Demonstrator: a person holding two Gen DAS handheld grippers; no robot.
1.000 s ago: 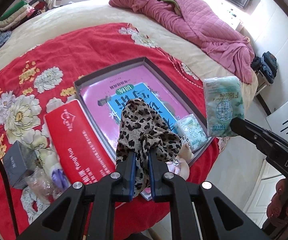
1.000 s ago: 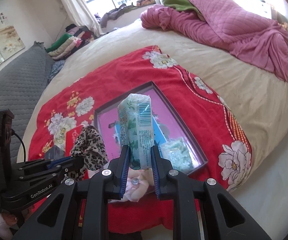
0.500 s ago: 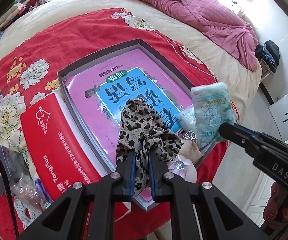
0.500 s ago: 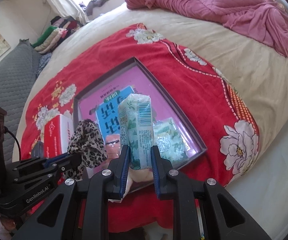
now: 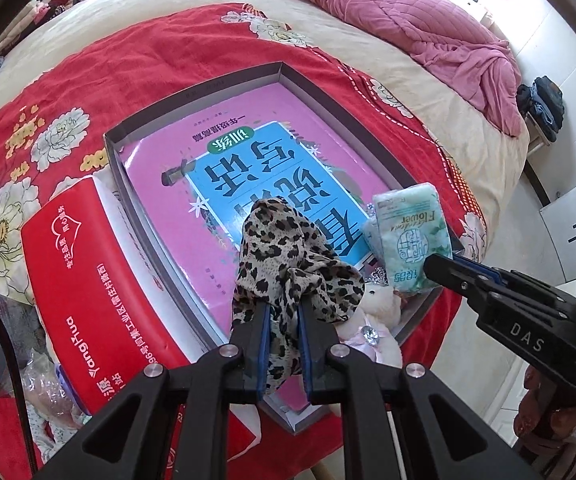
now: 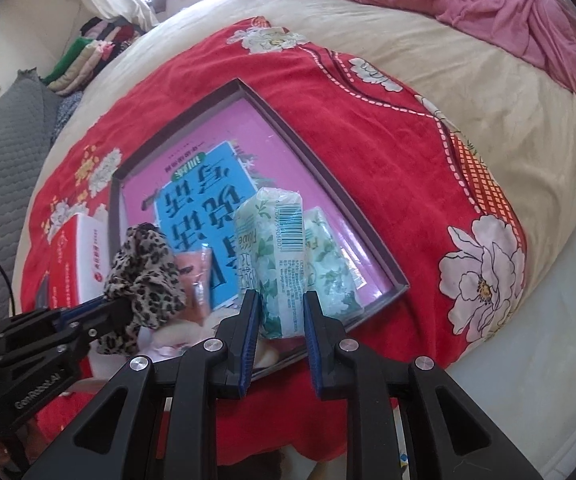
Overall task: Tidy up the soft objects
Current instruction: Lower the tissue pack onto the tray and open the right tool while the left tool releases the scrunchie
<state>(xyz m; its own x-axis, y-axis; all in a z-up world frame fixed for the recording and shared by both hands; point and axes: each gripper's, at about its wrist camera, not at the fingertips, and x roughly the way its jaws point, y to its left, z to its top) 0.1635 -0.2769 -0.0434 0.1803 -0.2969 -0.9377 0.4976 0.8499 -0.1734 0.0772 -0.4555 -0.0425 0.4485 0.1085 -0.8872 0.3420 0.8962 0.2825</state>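
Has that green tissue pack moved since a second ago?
Yes. The tissue pack in the right gripper has dropped toward the box, near a second pack.

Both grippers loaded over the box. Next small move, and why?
Probably lower the right gripper a little further and release the tissue pack into the grey box beside the pack already lying there. It hangs upright above that corner, pads still pressing it. The left gripper stays shut on the leopard scrunchie.
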